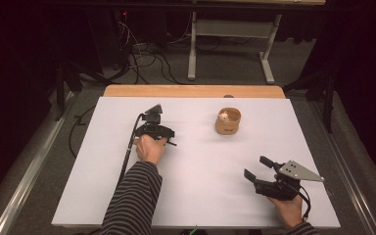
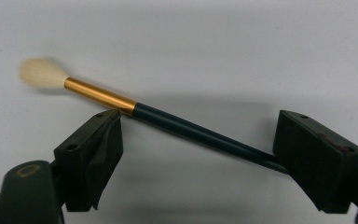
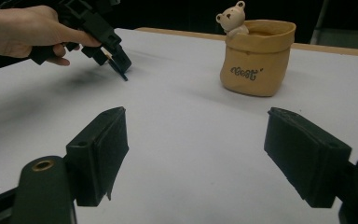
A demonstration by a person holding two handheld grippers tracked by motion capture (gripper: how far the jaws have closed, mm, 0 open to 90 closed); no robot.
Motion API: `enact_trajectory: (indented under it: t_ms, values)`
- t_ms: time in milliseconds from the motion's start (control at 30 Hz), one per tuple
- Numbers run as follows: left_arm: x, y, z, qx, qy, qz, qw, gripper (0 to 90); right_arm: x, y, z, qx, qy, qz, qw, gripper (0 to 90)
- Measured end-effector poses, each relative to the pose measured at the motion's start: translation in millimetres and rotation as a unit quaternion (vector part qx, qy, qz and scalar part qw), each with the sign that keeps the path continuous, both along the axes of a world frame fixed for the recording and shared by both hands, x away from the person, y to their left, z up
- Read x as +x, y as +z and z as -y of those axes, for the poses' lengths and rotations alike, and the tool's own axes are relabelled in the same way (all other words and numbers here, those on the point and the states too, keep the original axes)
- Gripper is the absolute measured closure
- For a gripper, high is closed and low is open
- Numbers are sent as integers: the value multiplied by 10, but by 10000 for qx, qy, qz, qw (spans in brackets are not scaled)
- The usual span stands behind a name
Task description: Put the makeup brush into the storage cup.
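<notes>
Left hand-held gripper (image 2: pixel 193 140), seen along its own jaws: the two black jaws are standing wide apart over the white surface (image 2: pixel 205 42), and a brush (image 2: pixel 177 123) is lying flat on that surface between them. The brush is running slantwise, its pale bristle tuft pointing up and left, then a gold collar, then a dark handle sloping down to the right. The near-left jaw's upper corner is sitting right at the join of collar and handle; the handle's thin end is passing behind the right jaw. Whether either pad is actually touching the brush cannot be told; the pads are not pressing it from both sides, so the brush is not being pinched.

High view: the left hand-held gripper (image 1: pixel 152 117) is pointing away from the person at the left middle of the surface (image 1: pixel 200 196), held by a hand (image 1: pixel 149 148) in a striped sleeve (image 1: pixel 132 200), with its cable trailing back toward the near edge.

Right hand-held gripper (image 1: pixel 258 167): it is resting low at the near right of the surface, jaws spread wide and gripping nothing. In its own view (image 3: pixel 193 154) the surface between the jaws is bare. Beyond it a tan pouch (image 3: pixel 256 58) is standing upright with a small bear figure (image 3: pixel 233 18) at its rim, well apart from both tools. In the high view the pouch (image 1: pixel 227 122) is standing right of the left tool.
</notes>
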State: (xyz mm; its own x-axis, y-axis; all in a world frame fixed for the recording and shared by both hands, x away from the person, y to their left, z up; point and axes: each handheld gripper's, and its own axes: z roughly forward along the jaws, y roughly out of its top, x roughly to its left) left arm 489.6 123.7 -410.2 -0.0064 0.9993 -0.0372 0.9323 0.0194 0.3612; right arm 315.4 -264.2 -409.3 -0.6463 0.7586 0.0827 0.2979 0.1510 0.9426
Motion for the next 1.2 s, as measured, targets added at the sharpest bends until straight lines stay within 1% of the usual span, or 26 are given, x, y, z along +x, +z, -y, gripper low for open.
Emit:
enact_trajectory:
  t_ms: [133,167,200,233,467,500,533,600,700,800,833,867,900,933,1033,1200]
  values:
    - [-12,7,4,-15,-44,54,10000,221,0,0,-1,-12,15,7,10000,232]
    - [-16,11,2,-10,-74,58,10000,240,1,0,-2,-8,28,-2,10000,232]
    - [-20,16,-1,-14,-114,67,9999,240,1,0,-2,-8,28,-2,10000,232]
    - [-29,23,-11,-3,-167,68,9998,274,2,-2,-3,-5,51,-6,10000,232]
    - [-52,39,-42,-19,-274,134,9995,399,0,-4,-11,-20,27,-14,10000,233]
    - [-59,42,-57,8,-381,154,9992,420,0,-5,-12,-19,32,-21,10000,233]
    - [-63,45,-69,1,-424,164,9990,439,1,-5,-12,-11,57,-27,10000,233]
    - [-68,49,-85,-3,-448,167,9989,490,0,-6,-13,-5,65,-32,10000,233]
    - [-88,50,-149,-43,-531,233,9983,556,1,-8,-13,6,81,-41,10000,233]
    - [-90,52,-173,-47,-589,233,9980,611,4,-7,-10,16,88,-50,9999,232]
    - [-90,56,-196,-49,-676,212,9975,629,6,-9,-9,15,70,-56,10000,233]
    - [-90,56,-196,-49,-676,212,9975,647,5,-9,-10,18,58,-57,10000,232]
    - [-93,60,-220,-99,-722,202,9971,664,4,-9,-9,16,68,-61,10000,232]
    - [-93,60,-220,-99,-722,202,9971,680,4,-9,-9,16,68,-61,10000,232]
    - [-106,59,-252,-120,-823,209,9963,723,3,-9,-11,7,68,-58,10000,233]
    - [-111,60,-262,-80,-913,191,9956,783,4,-11,-14,-1,75,-52,10000,232]
